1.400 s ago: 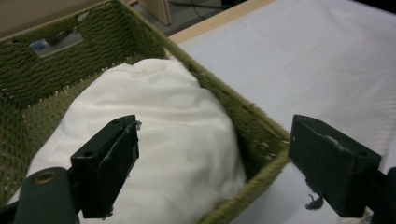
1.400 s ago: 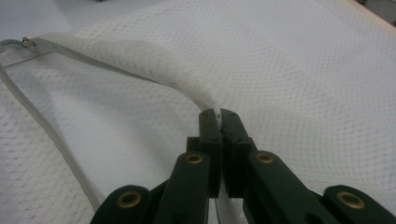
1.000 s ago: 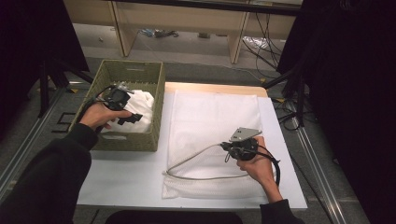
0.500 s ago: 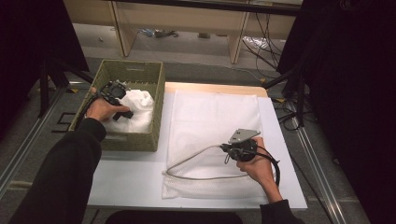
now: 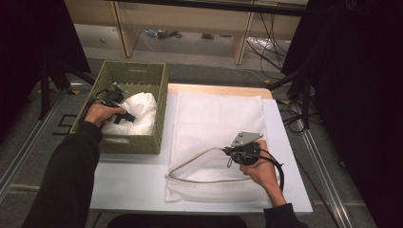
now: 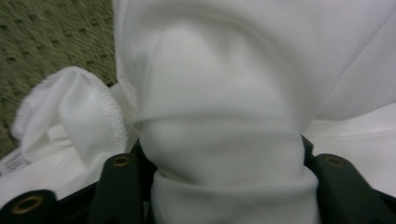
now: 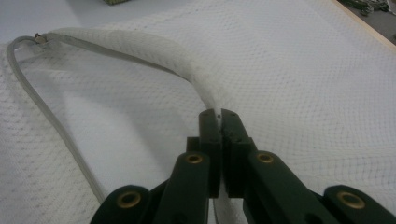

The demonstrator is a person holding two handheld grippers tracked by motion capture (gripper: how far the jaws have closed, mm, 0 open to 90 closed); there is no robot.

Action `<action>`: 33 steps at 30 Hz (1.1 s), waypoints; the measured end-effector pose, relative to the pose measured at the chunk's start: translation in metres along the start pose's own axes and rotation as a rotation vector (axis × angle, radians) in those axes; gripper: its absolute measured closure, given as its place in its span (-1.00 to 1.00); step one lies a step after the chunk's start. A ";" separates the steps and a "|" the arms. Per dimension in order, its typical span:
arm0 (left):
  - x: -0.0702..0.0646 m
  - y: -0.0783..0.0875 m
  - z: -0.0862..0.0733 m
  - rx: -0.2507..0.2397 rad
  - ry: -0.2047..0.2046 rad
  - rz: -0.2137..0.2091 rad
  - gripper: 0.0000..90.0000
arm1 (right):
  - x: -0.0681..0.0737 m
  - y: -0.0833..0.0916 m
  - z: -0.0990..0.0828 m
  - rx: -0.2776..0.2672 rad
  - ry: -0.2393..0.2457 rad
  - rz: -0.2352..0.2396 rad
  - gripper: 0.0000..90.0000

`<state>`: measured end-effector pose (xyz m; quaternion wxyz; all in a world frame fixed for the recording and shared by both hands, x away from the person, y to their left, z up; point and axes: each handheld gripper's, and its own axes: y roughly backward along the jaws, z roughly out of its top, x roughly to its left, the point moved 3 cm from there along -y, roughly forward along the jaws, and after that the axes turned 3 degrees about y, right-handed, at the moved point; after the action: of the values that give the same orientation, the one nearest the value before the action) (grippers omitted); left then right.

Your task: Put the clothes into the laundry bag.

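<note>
A white cloth (image 5: pixel 142 111) lies bunched in the green woven basket (image 5: pixel 138 69) at the table's left. My left gripper (image 5: pixel 124 116) is down in the basket; its jaws have just been closing, and a thick fold of the cloth (image 6: pixel 224 84) is squeezed between them. A white mesh bag (image 5: pixel 216 118) lies flat on the table's right half. My right gripper (image 5: pixel 227 151) is shut on the bag's thick rim (image 7: pixel 140 44) and lifts it, so the mouth gapes toward the left.
The basket stands on the white table (image 5: pixel 128 175), close to the bag's left side. Wooden shelving and cables (image 5: pixel 266 45) lie beyond the far edge. Black curtains flank both sides, and metal rails run along the floor.
My left hand has moved down and deeper into the basket onto the cloth, and its jaws have closed around a fold. The right hand and the bag's raised rim have stayed put.
</note>
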<state>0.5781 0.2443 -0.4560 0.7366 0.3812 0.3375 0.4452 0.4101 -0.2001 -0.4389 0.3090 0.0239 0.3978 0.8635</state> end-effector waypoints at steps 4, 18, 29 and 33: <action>0.002 0.002 0.008 -0.096 -0.009 0.123 0.17 | 0.000 0.001 0.000 -0.003 0.008 -0.007 0.99; 0.005 -0.019 -0.012 0.050 0.037 -0.022 -1.00 | 0.000 0.000 -0.001 0.009 0.009 0.014 0.99; 0.006 -0.018 -0.012 0.016 0.081 0.007 -0.04 | 0.001 0.000 -0.002 0.011 -0.001 0.011 0.99; 0.005 -0.016 -0.009 -0.017 0.106 0.024 0.10 | 0.001 0.000 -0.002 0.000 0.001 0.005 0.99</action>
<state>0.5786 0.2461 -0.4745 0.7154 0.3548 0.3678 0.4766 0.4089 -0.2014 -0.4399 0.3064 0.0244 0.3978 0.8644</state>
